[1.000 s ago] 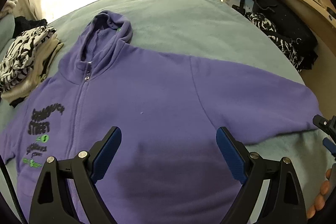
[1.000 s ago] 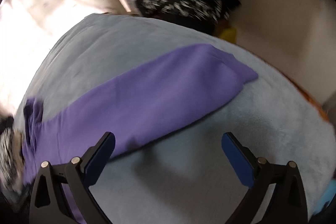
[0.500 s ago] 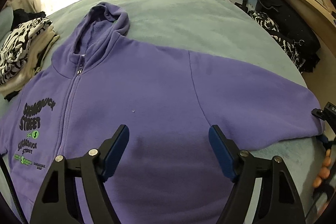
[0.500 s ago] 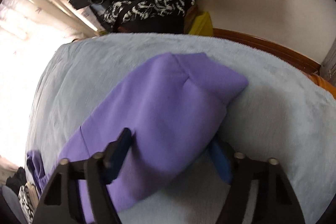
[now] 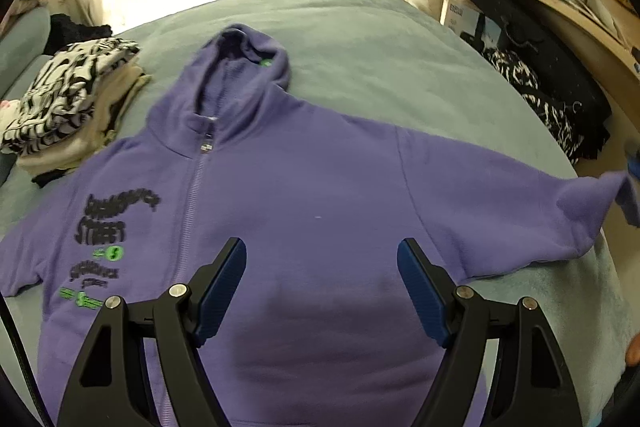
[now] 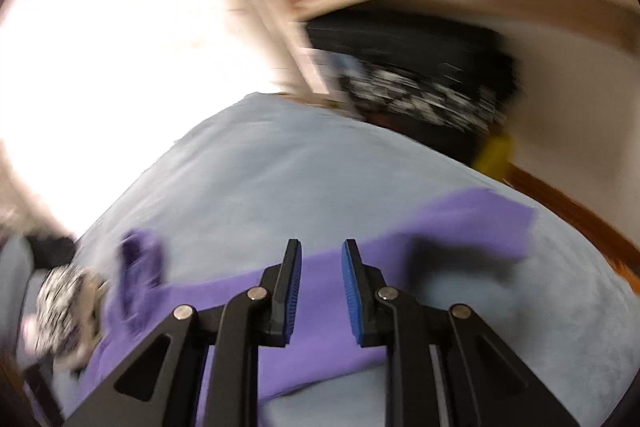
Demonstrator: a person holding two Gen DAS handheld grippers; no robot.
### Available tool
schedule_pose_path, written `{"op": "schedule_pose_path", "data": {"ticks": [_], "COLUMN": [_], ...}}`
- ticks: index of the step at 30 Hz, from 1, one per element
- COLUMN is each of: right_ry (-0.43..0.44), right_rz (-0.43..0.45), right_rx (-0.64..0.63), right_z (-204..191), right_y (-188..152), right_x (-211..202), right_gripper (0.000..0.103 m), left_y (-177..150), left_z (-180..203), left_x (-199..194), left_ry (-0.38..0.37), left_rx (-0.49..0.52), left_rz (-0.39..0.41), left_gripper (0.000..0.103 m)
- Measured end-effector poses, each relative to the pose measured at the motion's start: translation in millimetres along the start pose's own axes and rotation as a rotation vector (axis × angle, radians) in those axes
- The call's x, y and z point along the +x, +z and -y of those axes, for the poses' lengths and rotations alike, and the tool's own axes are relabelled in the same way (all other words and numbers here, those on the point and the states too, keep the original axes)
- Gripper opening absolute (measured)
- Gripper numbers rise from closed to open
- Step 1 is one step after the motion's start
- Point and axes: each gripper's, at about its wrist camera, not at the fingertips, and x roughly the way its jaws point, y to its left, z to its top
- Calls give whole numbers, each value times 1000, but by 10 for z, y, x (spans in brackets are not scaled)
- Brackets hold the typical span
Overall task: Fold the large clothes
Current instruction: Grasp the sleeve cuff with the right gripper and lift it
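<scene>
Where fleece spreads flat, purple hoodie [image 5: 320, 187].

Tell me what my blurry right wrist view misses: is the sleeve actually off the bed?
Observer: Yes. In the left wrist view, the cuff end of the sleeve peaks up off the bed toward the right gripper. Its jaws have just been closing, with purple cloth between them.
Operator: Where's the left gripper?
Observer: The left gripper hangs open over the lower front of the hoodie, gripping nothing.
Operator: Is it zipped?
Observer: Yes, the zip is closed up to the collar, front side up.
</scene>
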Motion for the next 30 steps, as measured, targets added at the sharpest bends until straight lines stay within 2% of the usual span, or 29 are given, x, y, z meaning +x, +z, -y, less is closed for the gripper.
{"op": "schedule_pose_path", "data": {"ticks": [3,6,8,10,14,17,18,20,22,26,30], "right_ry": [98,163,178,186,88,-12,-52,-109,-138,-170,-169], "right_rz": [-26,-101,-172,-242,-303,-317,-316,-306,-291,-273,-282], "right_rx": [-113,-239,-291,-266,-85,82,123,202,285,441,542], "right_z": [-496,-947,-1120,-1100,-568,105,302,626,910,1442,1686], "right_y": [-162,-529,-795,-975,-998,-900,-881,-865,-796,-729,-679], "right_x": [-94,-35,70,157,398,431,412,360,338,326,484], "right_gripper": [20,20,21,21,22,25,27,45,53,53,53], "left_y": [-19,-54,-87,-119,-172,-188,-192,-196,-190,-167,-79], "left_z": [-198,-452,-637,-790,-935,-948,-933,-872,-815,-616,-389], "left_x": [-107,-152,-149,-107,-46,0,26,91,158,319,449], "left_ry": [-2,5,20,33,49,31,22,15,0,-42,-27], "left_rx": [-21,-65,-99,-112,-103,-98,-98,-95,-95,-76,-35], "left_rz": [13,8,0,-18,-31,-33,-35,-46,-52,-63,-66], "left_gripper": [77,77,77,77,77,77,77,77,77,77,77]}}
